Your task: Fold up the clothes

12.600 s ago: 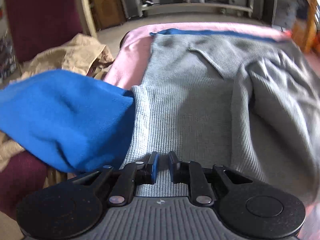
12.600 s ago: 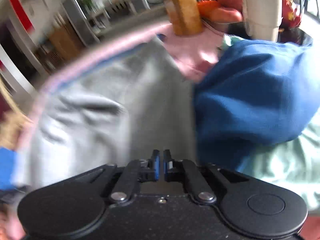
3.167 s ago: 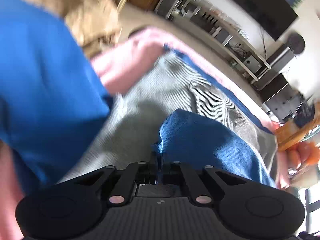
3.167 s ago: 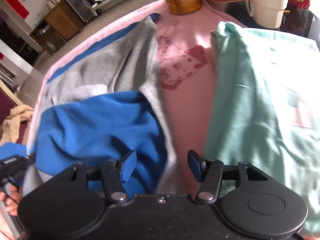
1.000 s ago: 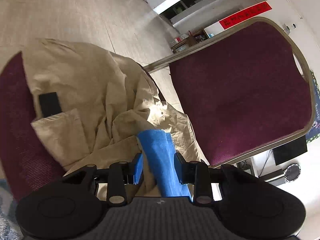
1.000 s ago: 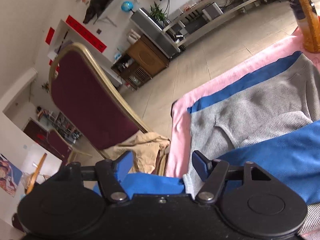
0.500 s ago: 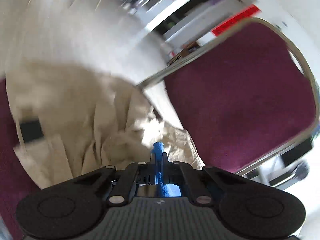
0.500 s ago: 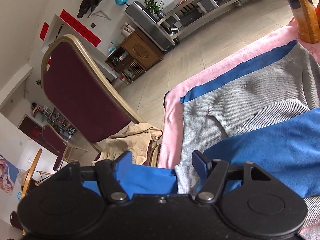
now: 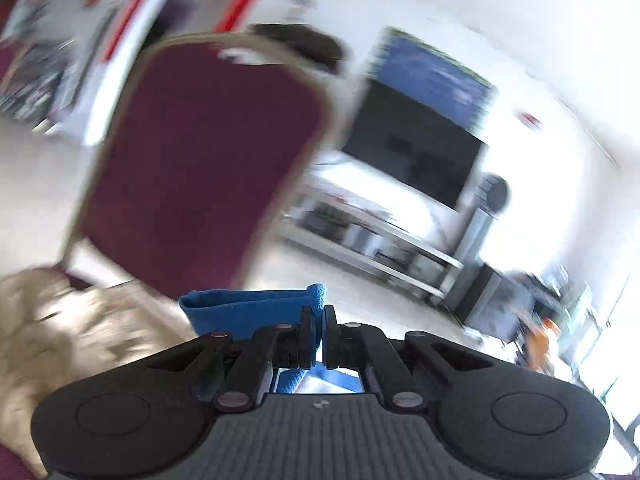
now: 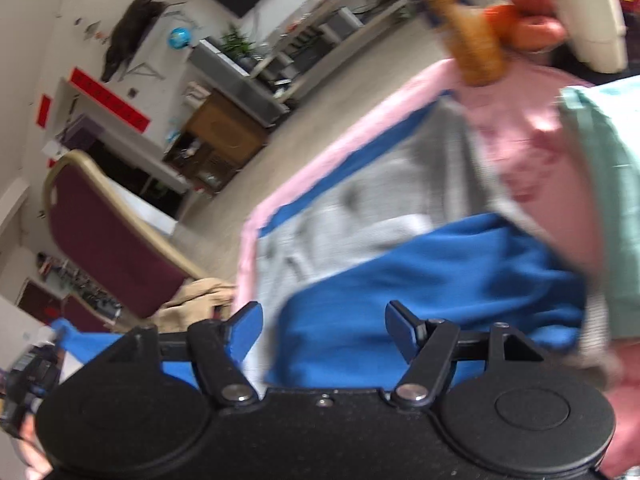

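So our left gripper (image 9: 319, 322) had just clamped the blue sleeve cuff (image 9: 248, 307) off the chair (image 9: 200, 168); right gripper (image 10: 322, 322) hung wide, empty, over the blue sweatshirt (image 10: 432, 288) — fold-in next, probably.

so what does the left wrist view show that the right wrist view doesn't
Only the left wrist view shows the left gripper close up, shut on a blue fabric edge, plus the dark screen.

Only the right wrist view shows the right gripper open over the grey garment on the pink cover, and the green garment.

Both show the maroon chair and the tan cloth.
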`<state>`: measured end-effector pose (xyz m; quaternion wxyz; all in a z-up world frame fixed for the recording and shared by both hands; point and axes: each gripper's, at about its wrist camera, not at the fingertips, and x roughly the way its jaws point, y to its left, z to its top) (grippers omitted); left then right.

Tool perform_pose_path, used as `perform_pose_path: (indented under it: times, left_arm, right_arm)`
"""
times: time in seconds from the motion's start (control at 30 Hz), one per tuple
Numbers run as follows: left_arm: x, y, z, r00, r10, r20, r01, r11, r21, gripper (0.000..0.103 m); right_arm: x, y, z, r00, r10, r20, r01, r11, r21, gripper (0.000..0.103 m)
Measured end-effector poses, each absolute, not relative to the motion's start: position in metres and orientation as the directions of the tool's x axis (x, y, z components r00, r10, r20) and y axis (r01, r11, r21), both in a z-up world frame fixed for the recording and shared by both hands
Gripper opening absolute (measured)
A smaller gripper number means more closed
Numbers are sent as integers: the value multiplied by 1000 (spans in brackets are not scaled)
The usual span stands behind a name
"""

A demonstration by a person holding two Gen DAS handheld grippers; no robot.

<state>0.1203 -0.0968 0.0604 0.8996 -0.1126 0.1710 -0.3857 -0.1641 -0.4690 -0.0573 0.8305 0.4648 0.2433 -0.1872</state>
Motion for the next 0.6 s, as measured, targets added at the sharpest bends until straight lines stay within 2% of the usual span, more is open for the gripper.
perform_pose_path:
  times: [0.1,0.27,0.37,0.47,0.6]
  left_arm:
    - [72,-152,68,580,-788,-206,753,615,-232,0]
    - [4,-249,39,446,-856,-263,857,493,-151,0]
    - [-33,-309,-4,370,-854,-366,887,442,-134,2]
    - [-62,-352,-54,301,-800,-519,880,443,-173,9]
    - [-75,-355,-89,200,-754,-626,870,430,-239,17]
  right_arm:
    - [-188,-498,-72,797,-121,-591,569,477,670,67]
    - [-223,-529,-95,808,-182,-561,579,419,699,68]
    - [-229,-539,-99,825,-178,-537,560,394,729,68]
    - [-232,-543,-94,823,-219,-524,564,424,709,71]
    - [-237,-553,-98,821,-214,-529,568,393,723,71]
